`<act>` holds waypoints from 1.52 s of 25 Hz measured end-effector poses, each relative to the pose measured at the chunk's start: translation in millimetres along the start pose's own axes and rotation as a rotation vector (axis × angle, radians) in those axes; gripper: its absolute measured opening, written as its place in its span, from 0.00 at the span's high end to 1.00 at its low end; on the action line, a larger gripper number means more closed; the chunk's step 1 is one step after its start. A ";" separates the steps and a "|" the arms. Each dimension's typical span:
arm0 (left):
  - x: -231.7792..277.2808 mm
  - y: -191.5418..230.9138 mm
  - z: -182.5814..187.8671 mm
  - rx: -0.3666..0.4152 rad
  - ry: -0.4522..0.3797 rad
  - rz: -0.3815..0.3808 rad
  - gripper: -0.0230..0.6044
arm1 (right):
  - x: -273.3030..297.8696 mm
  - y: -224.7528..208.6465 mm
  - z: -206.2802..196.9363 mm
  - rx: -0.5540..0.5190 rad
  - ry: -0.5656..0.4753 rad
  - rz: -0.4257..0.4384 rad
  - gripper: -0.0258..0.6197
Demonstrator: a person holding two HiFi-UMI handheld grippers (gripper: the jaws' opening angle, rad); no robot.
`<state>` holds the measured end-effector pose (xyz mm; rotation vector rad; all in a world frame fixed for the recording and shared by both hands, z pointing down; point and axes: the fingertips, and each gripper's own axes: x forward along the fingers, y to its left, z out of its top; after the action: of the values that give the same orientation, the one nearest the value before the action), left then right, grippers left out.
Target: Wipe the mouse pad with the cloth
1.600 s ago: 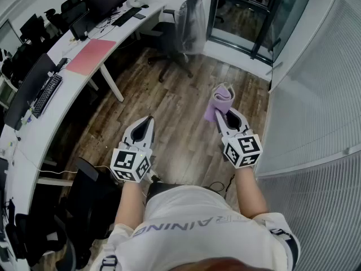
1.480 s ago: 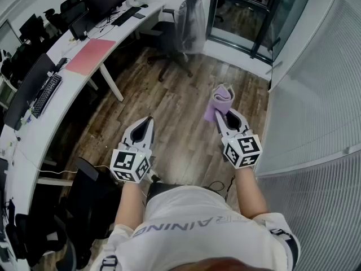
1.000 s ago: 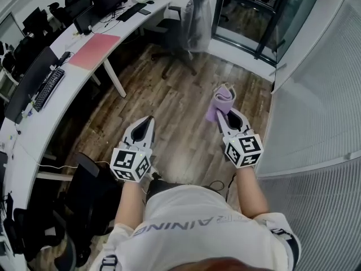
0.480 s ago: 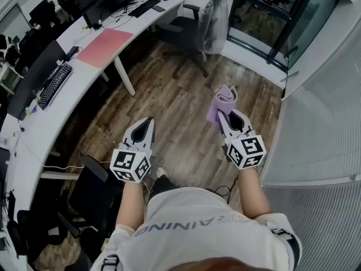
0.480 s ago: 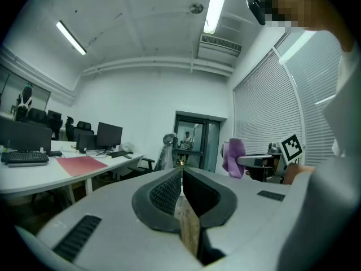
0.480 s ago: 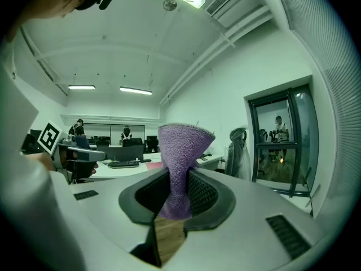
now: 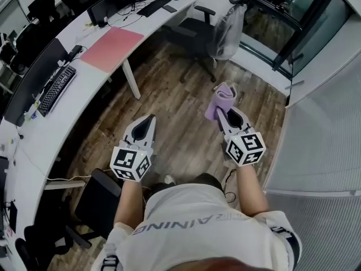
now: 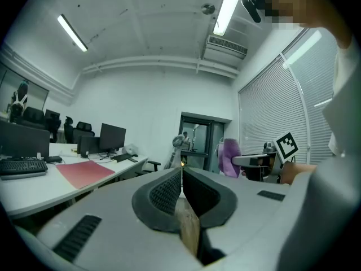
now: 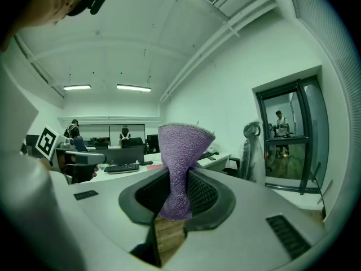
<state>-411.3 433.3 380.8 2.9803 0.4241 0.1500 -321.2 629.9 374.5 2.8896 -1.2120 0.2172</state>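
In the head view, your left tongs sit left of centre over the wooden floor, pressed together with nothing between them. Right of centre, your right tongs pinch the purple cloth, which sticks out past their tips. The pink mouse pad lies on the white counter in the upper left, well apart from both tongs. A keyboard lies lower left of it.

In the left gripper view, the jaws meet along their length. The pad shows at lower left on the counter, and the cloth shows right of centre.

In the right gripper view, the cloth is clamped between the jaws at mid-frame and flares out above them.
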 end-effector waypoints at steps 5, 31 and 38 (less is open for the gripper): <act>2.0 45.8 0.3 -0.033 -0.002 0.033 0.90 | 54.4 23.3 0.9 -0.009 0.039 0.062 0.81; 176.3 252.4 51.4 -0.019 -0.015 0.326 0.90 | 387.4 -48.9 44.0 0.017 0.055 0.364 0.81; 222.4 296.3 50.9 -0.042 -0.010 0.399 0.90 | 463.2 -77.3 45.3 0.020 0.071 0.414 0.81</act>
<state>-112.6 208.4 389.8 2.9834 -0.1776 0.1784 60.2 352.9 392.7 2.5851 -1.7887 0.3279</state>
